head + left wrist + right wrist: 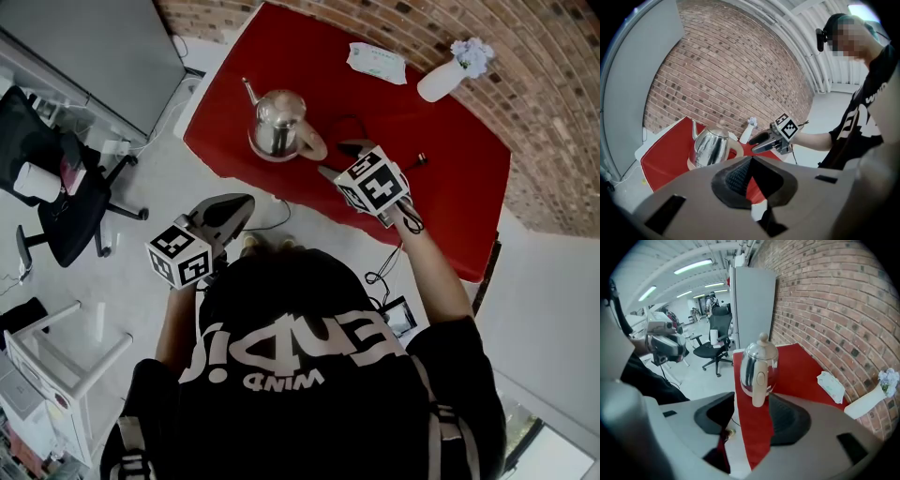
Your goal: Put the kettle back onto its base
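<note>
The kettle (275, 120) stands on its base (267, 156) on the red bench (450, 187), with the right hand-held gripper (342, 159) spread and empty near its handle (the left hand-held gripper (239, 206), pressed together, is over the floor).

The person wears a black short-sleeved T-shirt (309, 403) with white block lettering (281, 347) across the back. Grey harness straps (131, 450) show at 7 and 5 o'clock in the head view. The left gripper (230, 210) and right gripper (342, 161) each have a grey body, black jaws and a white marker cube (178, 255) with black squares. A black cable (411, 221) loops at the right gripper.
</note>
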`<act>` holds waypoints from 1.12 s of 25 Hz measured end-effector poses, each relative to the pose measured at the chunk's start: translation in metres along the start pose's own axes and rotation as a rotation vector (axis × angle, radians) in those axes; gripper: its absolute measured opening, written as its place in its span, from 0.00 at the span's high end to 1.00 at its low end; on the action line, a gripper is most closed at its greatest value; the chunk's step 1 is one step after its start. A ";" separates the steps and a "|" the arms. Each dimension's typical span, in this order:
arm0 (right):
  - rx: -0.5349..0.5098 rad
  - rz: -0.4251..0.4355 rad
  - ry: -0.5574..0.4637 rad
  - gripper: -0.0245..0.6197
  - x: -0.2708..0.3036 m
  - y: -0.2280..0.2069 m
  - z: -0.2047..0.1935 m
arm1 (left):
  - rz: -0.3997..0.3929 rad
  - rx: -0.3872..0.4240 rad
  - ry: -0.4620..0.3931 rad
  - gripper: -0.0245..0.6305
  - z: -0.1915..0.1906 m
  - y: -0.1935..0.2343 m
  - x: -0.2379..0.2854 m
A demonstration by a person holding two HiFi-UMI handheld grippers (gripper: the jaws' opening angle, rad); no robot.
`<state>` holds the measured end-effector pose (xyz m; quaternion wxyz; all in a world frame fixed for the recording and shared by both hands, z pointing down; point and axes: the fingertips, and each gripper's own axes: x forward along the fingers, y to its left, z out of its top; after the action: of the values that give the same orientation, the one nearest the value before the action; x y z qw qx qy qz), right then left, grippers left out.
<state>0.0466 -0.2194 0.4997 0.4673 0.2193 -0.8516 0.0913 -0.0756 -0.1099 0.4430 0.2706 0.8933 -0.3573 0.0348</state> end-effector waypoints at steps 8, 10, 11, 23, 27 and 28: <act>-0.038 -0.143 -0.336 0.64 -0.091 0.007 0.055 | -0.018 0.008 0.009 0.95 0.003 -0.004 0.007; -0.025 -0.167 -0.415 0.70 -0.111 0.013 0.063 | -0.023 0.007 0.008 0.95 0.005 -0.006 0.008; -0.023 -0.171 -0.450 0.73 -0.119 0.018 0.066 | -0.027 0.008 0.006 0.95 0.006 -0.007 0.008; 0.055 -0.106 -0.591 0.88 -0.128 0.070 0.053 | -0.080 0.052 -0.020 0.95 0.028 -0.029 0.010; 0.116 -0.067 -0.643 0.90 -0.133 0.081 0.054 | -0.082 0.051 -0.019 0.95 0.027 -0.031 0.008; 0.123 -0.051 -0.655 0.91 -0.133 0.085 0.054 | -0.080 0.051 -0.019 0.95 0.027 -0.031 0.007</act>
<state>0.0291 -0.1252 0.3628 0.1567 0.2860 -0.9437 0.0557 -0.0534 -0.1097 0.4080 0.2457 0.9137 -0.3228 0.0242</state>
